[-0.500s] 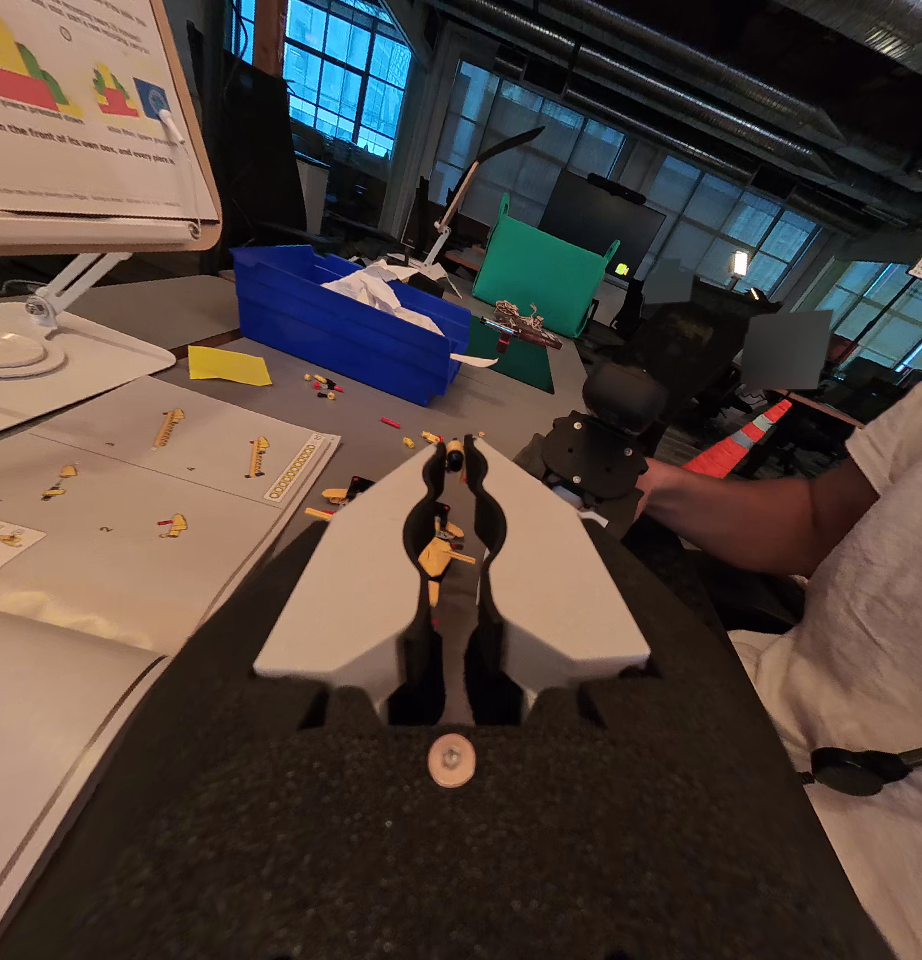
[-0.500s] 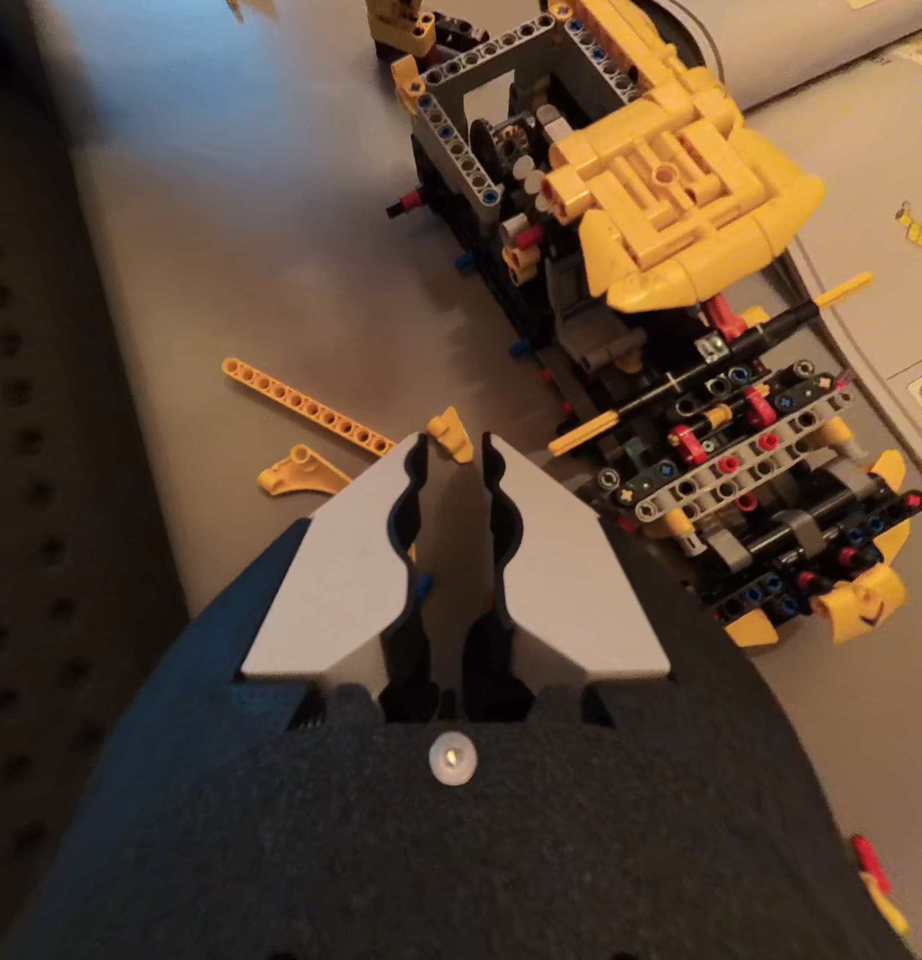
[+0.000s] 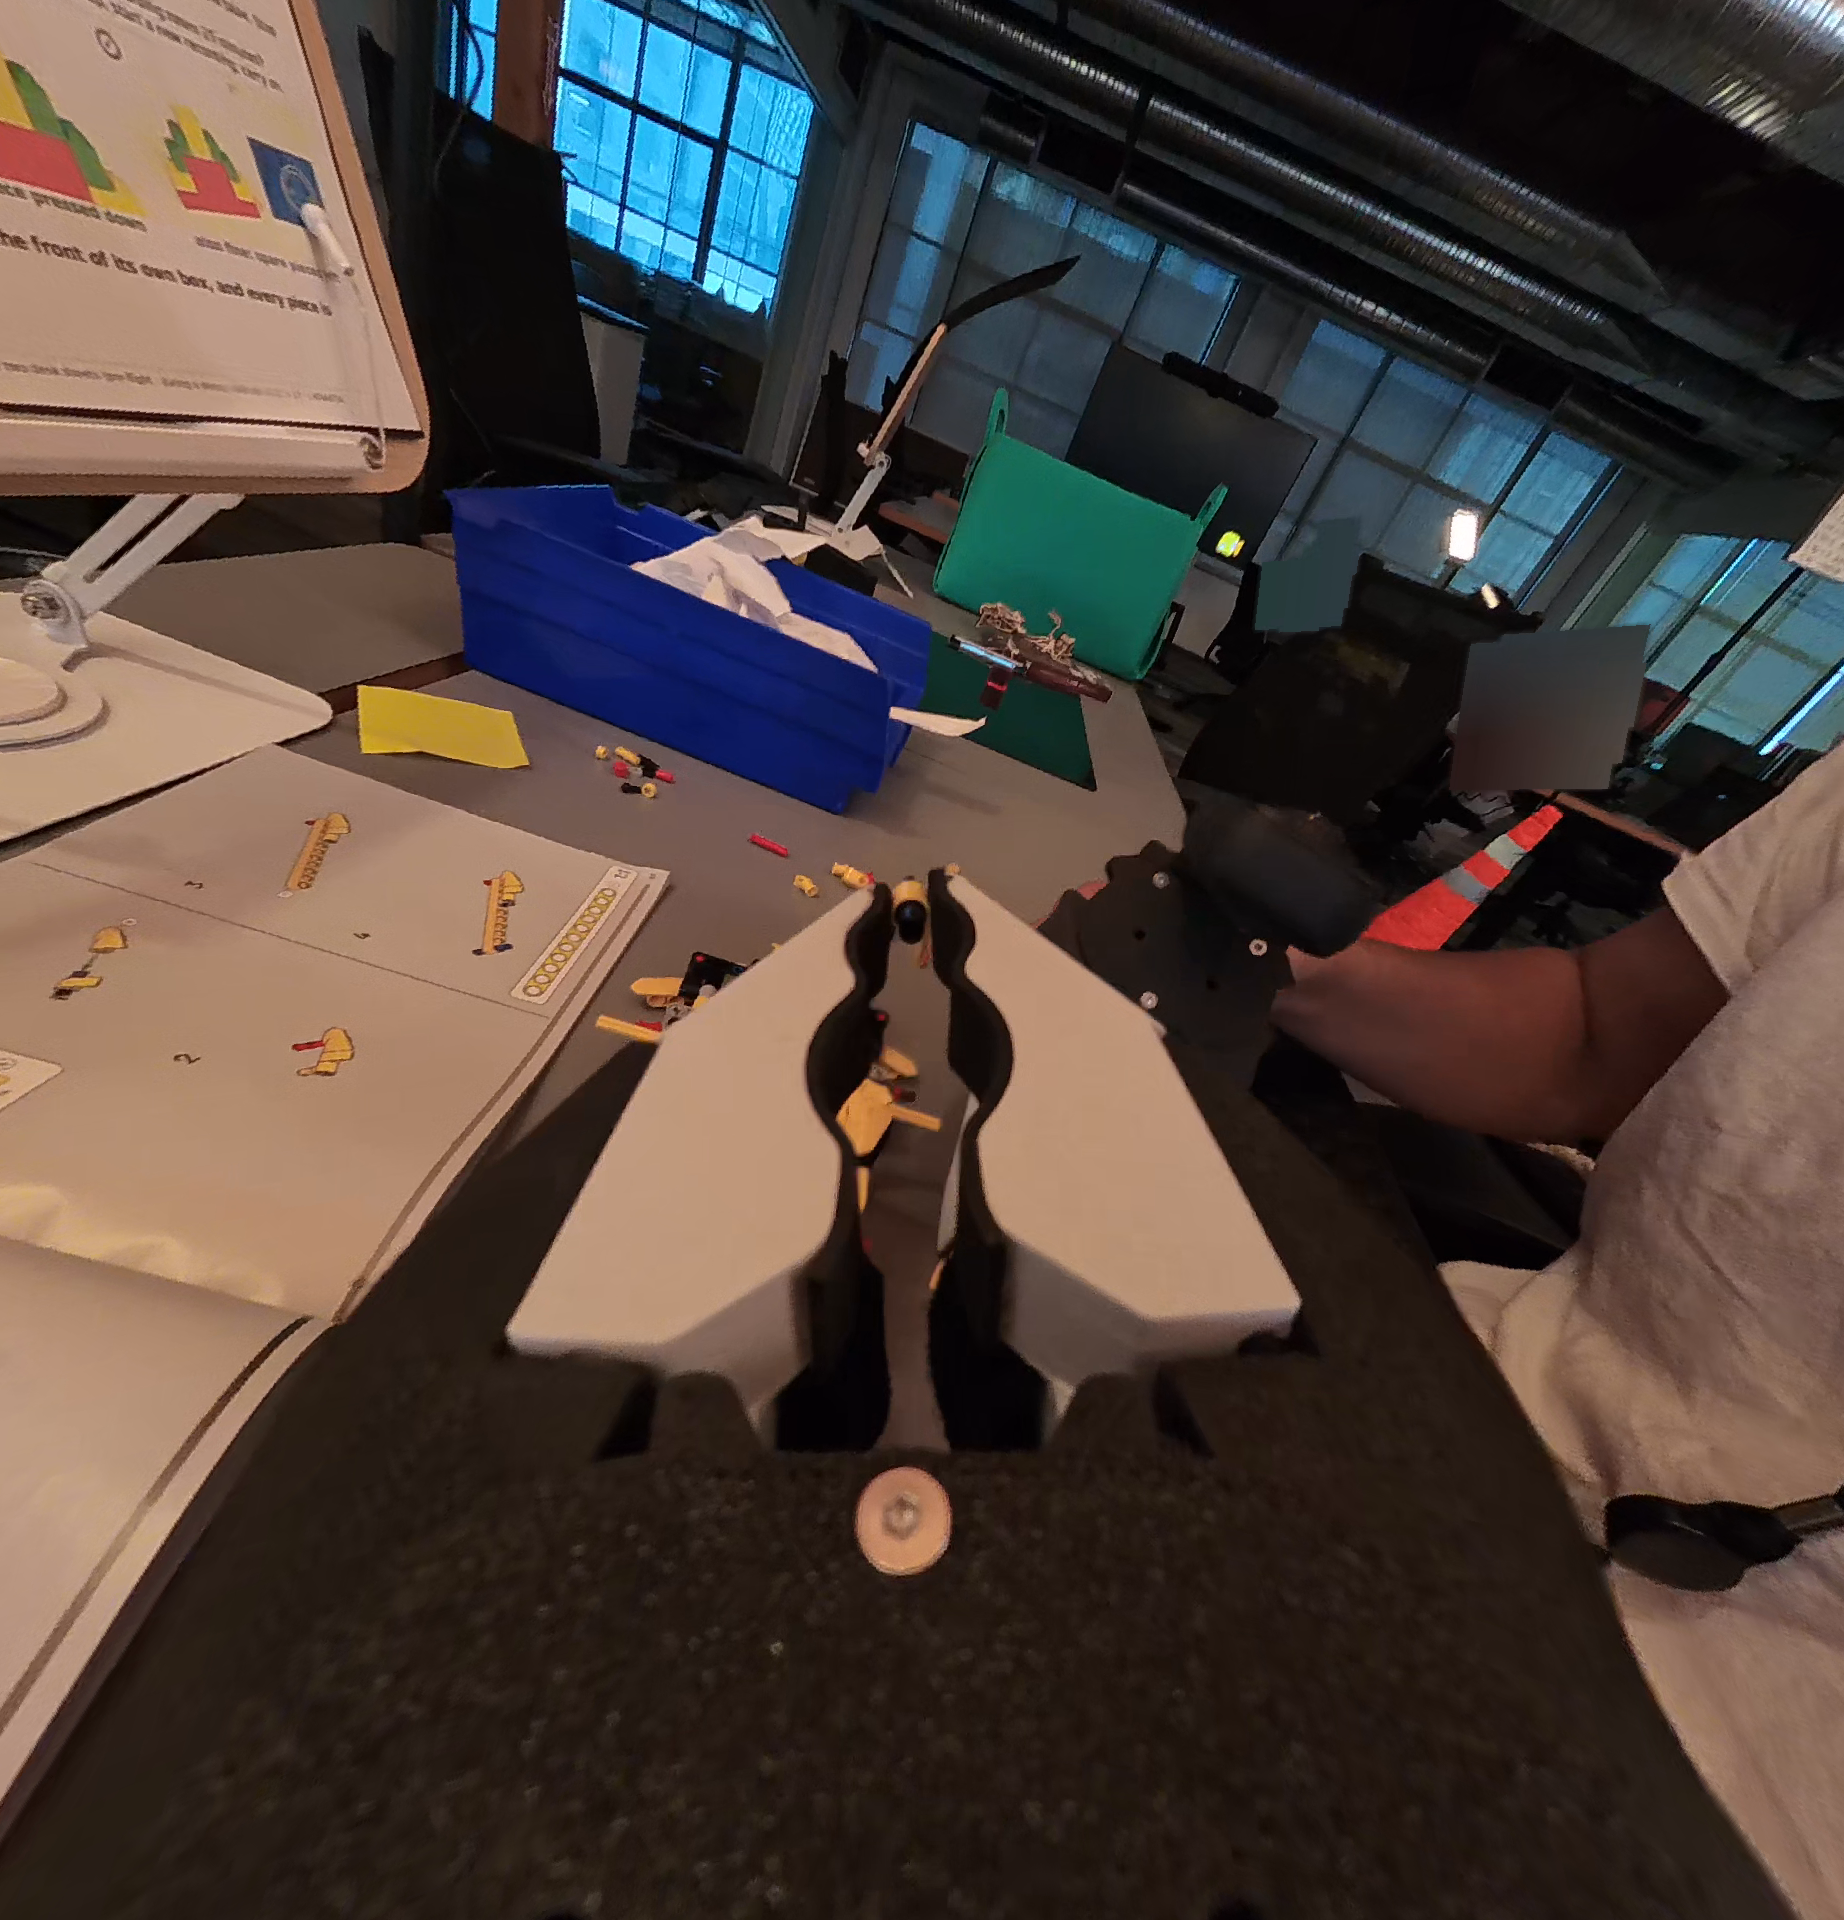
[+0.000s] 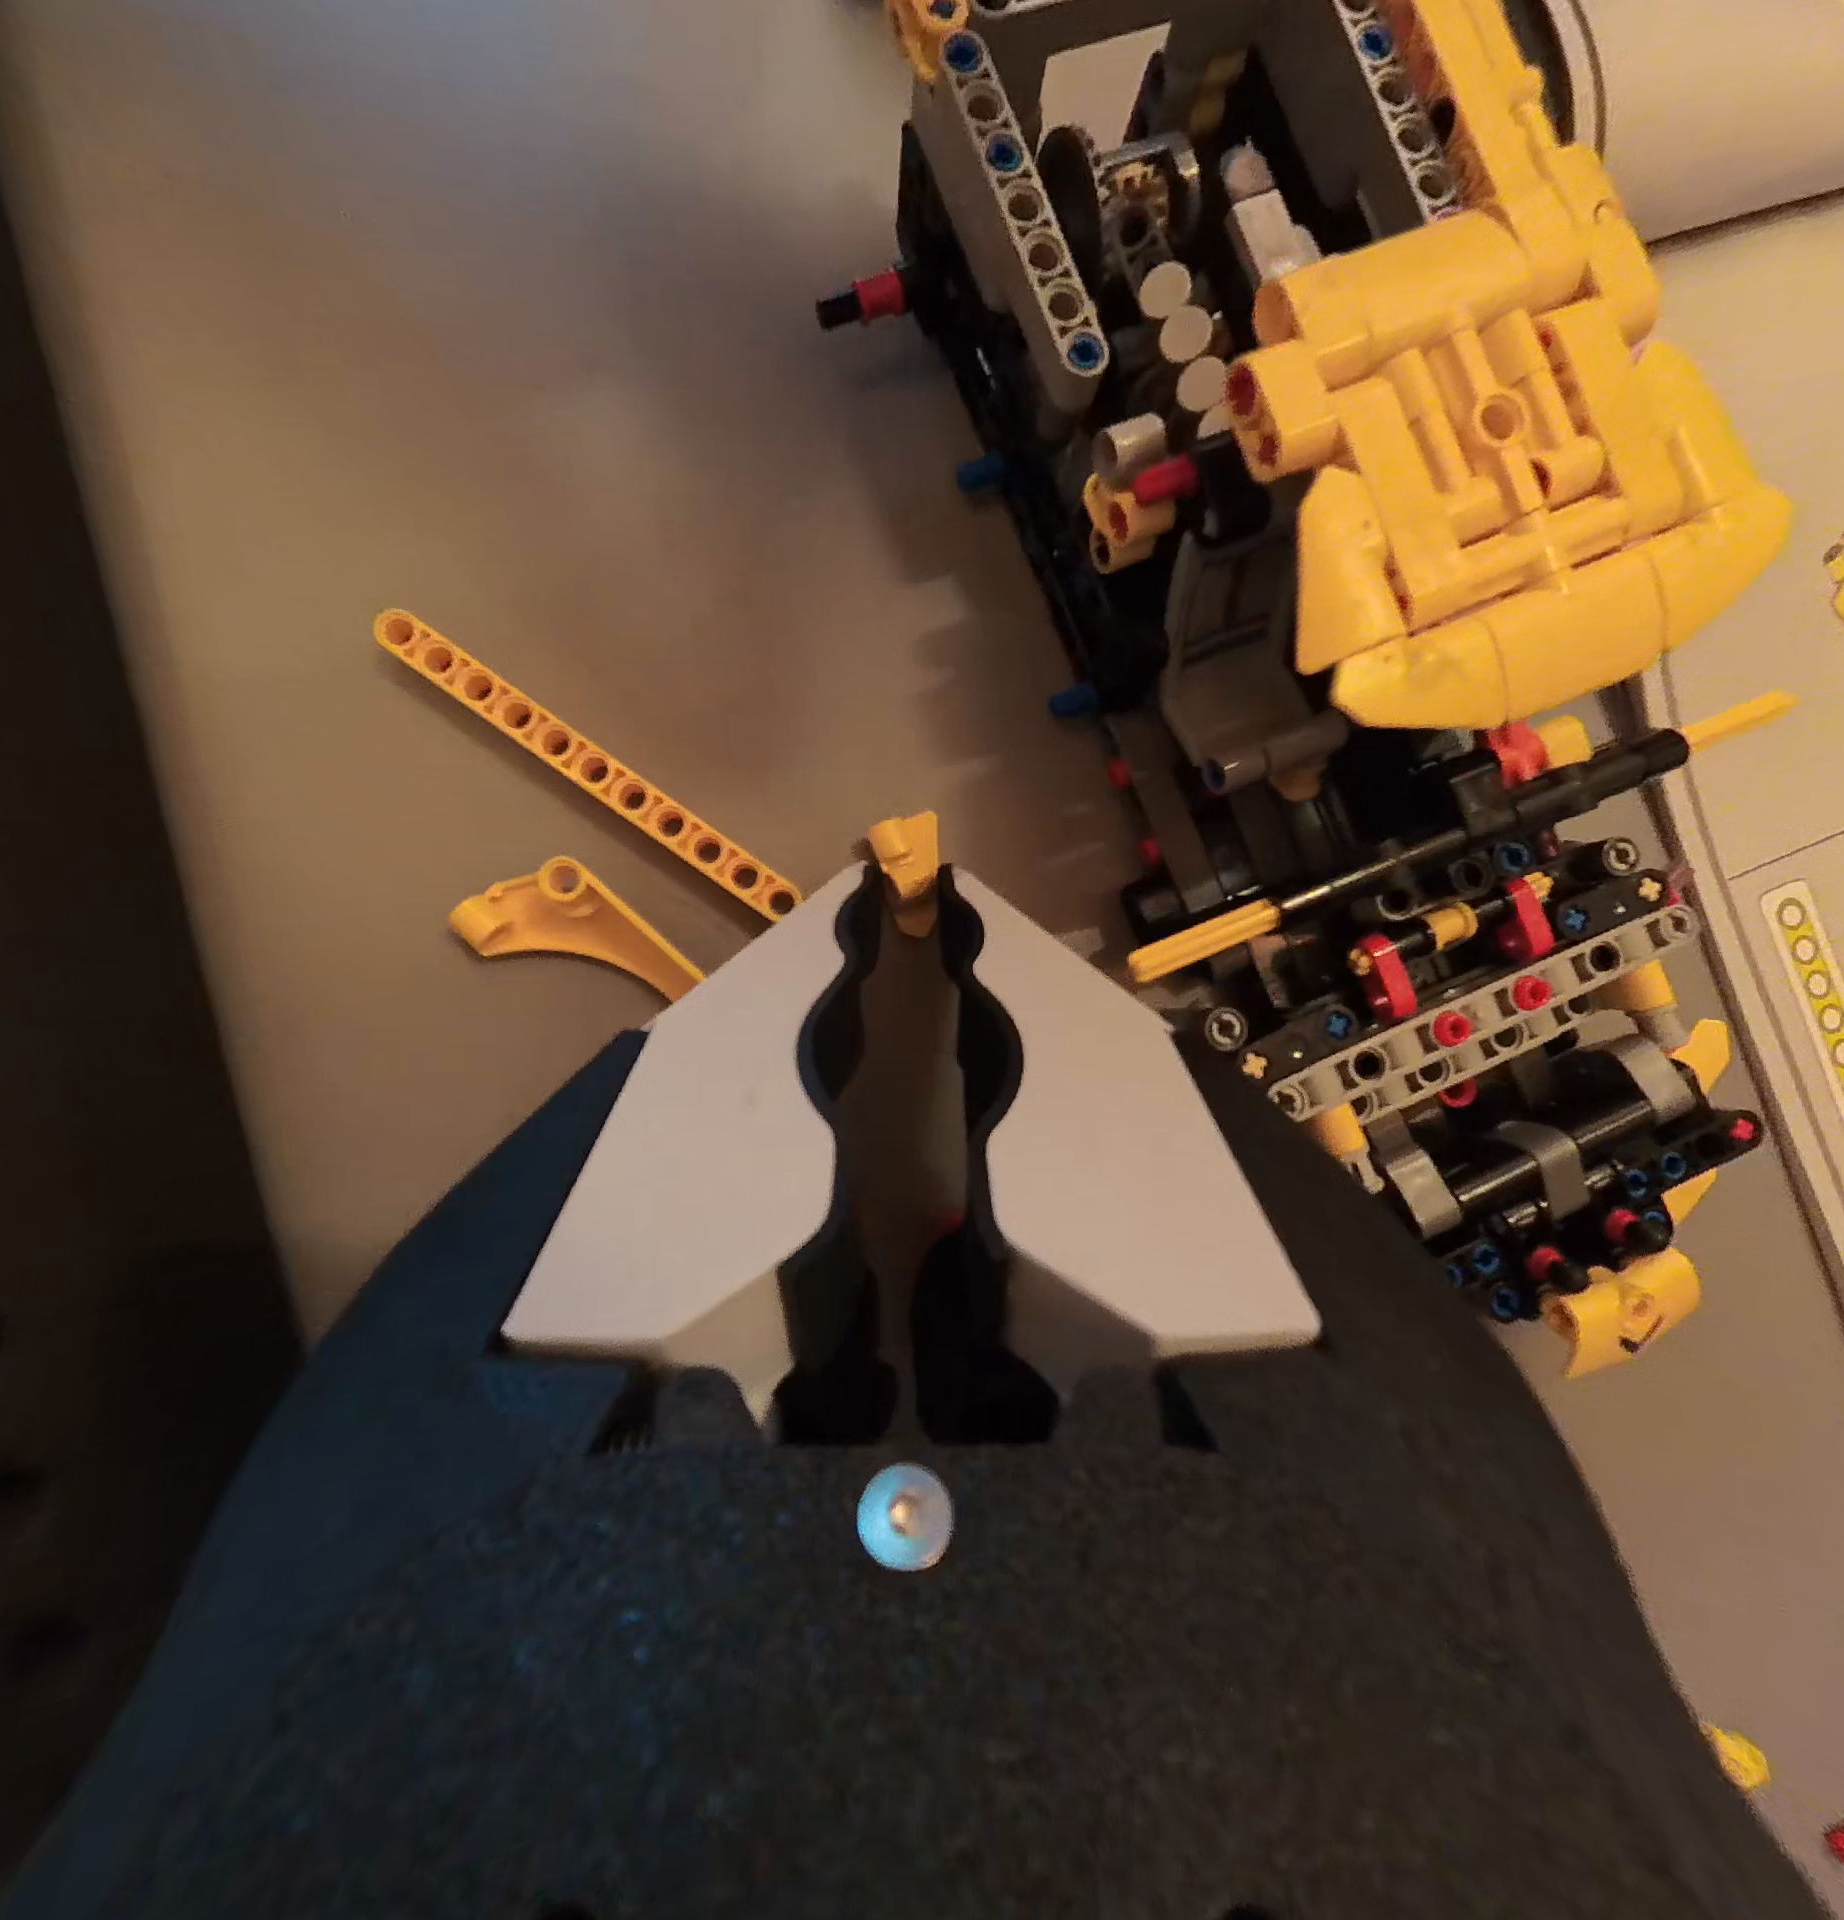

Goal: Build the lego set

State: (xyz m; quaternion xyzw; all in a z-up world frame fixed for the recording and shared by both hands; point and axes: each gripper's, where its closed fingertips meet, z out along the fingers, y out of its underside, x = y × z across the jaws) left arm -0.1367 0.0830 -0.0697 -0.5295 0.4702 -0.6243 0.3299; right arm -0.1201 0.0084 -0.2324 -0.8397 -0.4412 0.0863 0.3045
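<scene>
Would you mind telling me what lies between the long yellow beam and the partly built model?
Only bare table lies between the long yellow beam and the partly built model, as the right wrist view shows.

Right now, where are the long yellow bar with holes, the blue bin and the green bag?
long yellow bar (image 4: 575, 756), right wrist view, its middle holes.
blue bin (image 3: 669, 665), left wrist view, its front wall.
green bag (image 3: 1063, 561), left wrist view, its front face.

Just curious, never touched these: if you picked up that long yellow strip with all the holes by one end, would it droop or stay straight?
The long yellow beam probably stays straight: it looks like rigid moulded plastic. Likely light, being thin and full of holes. Lying flat on the table, it should slide, not roll.
</scene>
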